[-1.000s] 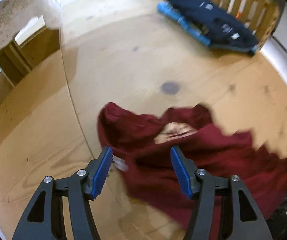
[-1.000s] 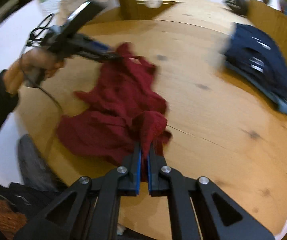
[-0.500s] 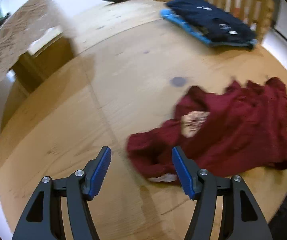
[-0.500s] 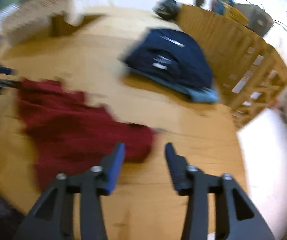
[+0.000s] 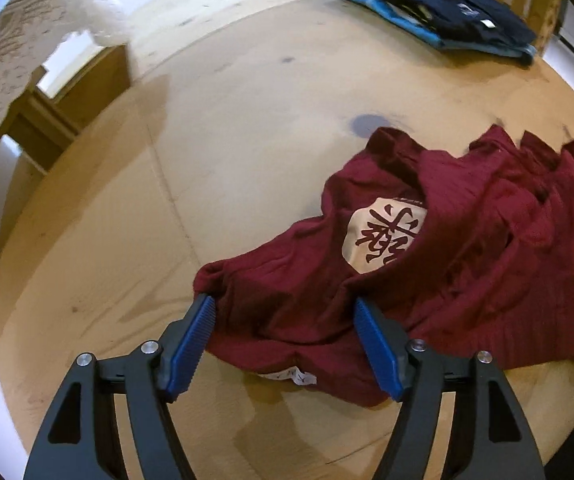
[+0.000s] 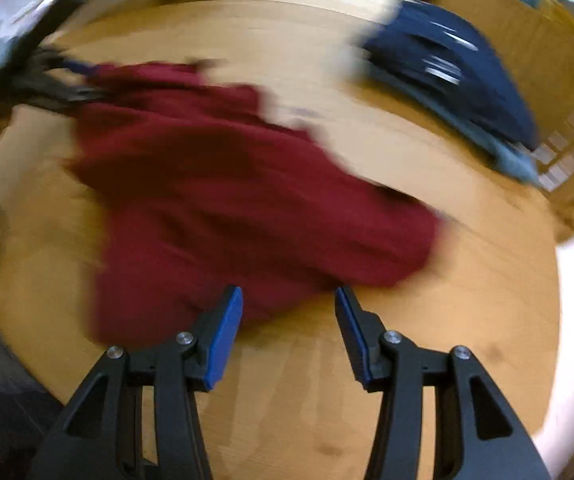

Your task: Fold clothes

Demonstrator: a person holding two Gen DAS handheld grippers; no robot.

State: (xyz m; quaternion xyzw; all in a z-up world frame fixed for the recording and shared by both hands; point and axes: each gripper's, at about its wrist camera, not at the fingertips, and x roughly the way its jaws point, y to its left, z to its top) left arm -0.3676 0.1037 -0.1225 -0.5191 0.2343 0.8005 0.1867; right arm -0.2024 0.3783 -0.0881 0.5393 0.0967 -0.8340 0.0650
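Table (image 5: 247,128): round, wooden; everything I work on lies on it.
Red shirt (image 5: 447,240): crumpled on the near side, cream print patch facing up, white label at its near hem.
Folded stack (image 5: 439,4): navy over light blue, at the far edge, well apart from the shirt.
Left gripper (image 5: 285,340): I see its jaws wide and opening; shirt's near corner lies between them, left pad touching the cloth edge, nothing pinched.
Right gripper (image 6: 289,330): released, jaws apart over the shirt's hem; blurred view, holding nothing.
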